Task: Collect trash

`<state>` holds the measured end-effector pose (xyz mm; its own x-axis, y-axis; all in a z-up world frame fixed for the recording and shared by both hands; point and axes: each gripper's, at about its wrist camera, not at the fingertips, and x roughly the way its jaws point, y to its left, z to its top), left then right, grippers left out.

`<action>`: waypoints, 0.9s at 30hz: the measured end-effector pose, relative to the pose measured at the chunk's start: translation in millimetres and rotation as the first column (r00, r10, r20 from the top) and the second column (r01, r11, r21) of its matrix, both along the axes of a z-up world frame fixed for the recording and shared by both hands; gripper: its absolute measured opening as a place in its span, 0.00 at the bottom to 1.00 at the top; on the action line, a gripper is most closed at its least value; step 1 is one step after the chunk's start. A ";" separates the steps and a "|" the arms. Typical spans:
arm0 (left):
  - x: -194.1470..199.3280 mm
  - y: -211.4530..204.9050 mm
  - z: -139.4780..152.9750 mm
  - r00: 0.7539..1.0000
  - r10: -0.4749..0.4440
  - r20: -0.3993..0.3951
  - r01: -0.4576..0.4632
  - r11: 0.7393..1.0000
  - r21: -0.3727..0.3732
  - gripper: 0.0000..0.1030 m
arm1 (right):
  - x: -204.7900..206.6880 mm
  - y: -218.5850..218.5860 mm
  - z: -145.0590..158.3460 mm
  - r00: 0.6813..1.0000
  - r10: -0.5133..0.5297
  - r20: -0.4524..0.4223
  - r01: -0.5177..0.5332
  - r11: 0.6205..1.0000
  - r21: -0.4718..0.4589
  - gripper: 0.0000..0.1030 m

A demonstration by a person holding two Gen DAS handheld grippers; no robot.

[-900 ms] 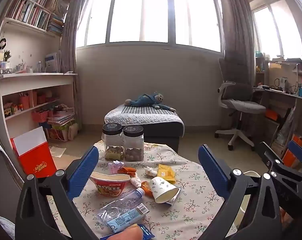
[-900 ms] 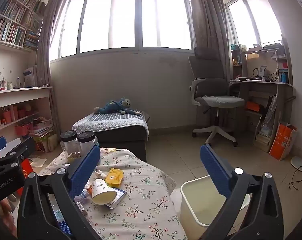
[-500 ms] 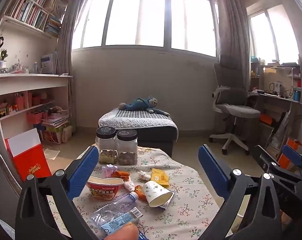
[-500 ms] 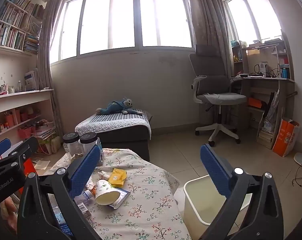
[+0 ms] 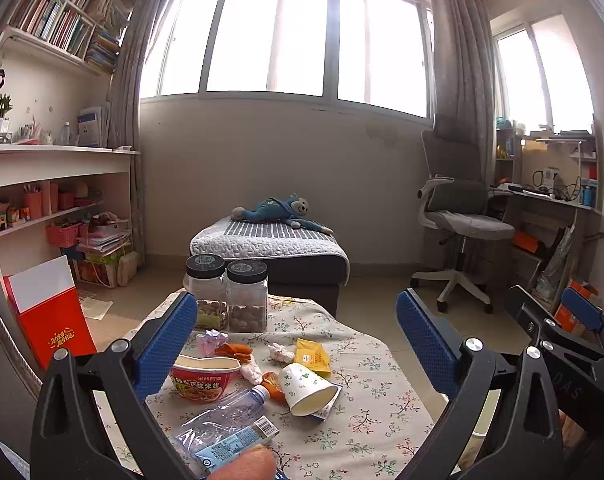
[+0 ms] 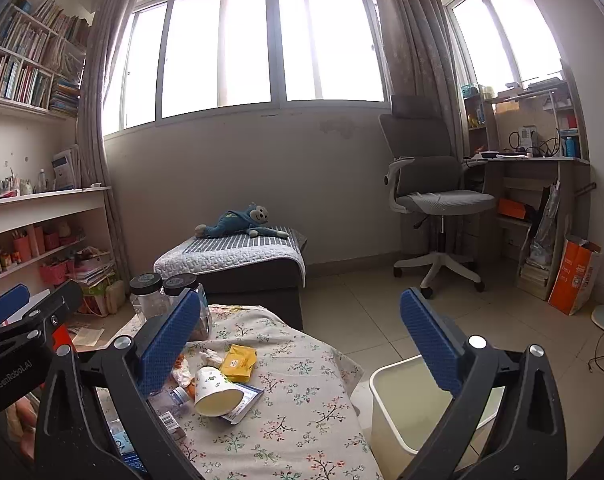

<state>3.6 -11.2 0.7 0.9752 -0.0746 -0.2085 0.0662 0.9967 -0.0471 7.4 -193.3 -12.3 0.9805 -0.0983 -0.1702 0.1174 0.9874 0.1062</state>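
Trash lies on the flowered tablecloth (image 5: 365,412): a tipped paper cup (image 5: 309,390), a yellow packet (image 5: 311,356), a red noodle bowl (image 5: 204,376), a crushed plastic bottle (image 5: 226,412), crumpled tissue (image 5: 210,340) and orange peel (image 5: 234,350). My left gripper (image 5: 296,320) hovers open over the table's near side, nothing between its blue pads. My right gripper (image 6: 298,332) is open too, above the table's right edge. From there the cup (image 6: 214,392) and packet (image 6: 238,362) lie at lower left. A white bin (image 6: 385,372) stands on the floor right of the table.
Two black-lidded jars (image 5: 226,292) stand at the table's far edge. Beyond them is a low quilted bench (image 5: 270,244) with a blue plush toy. An office chair (image 6: 437,200) and desk are at the right, shelves and a red bag (image 5: 50,320) at the left. A fingertip (image 5: 242,464) shows at the bottom.
Both views have drifted only slightly, and the right one has rolled a little. The jaws of both grippers stay wide, and nothing on the table has moved.
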 end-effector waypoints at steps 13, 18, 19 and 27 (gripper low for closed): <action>-2.2 2.4 -0.4 1.000 -0.003 0.005 0.003 1.000 -0.003 0.94 | 0.3 1.5 2.9 1.000 0.001 0.004 -0.001 1.000 -0.003 0.93; -2.9 4.7 0.7 1.000 -0.001 0.005 0.002 1.000 -0.004 0.94 | 0.8 2.9 5.3 1.000 -0.001 0.010 0.001 1.000 -0.002 0.93; -2.6 4.1 0.6 1.000 0.000 0.005 0.000 1.000 -0.003 0.94 | 0.8 2.9 5.3 1.000 -0.001 0.010 0.001 1.000 -0.002 0.93; -6.7 6.9 -1.9 1.000 -0.001 0.002 0.001 1.000 -0.007 0.94 | 0.8 2.7 8.2 1.000 0.002 0.010 -0.002 1.000 -0.004 0.93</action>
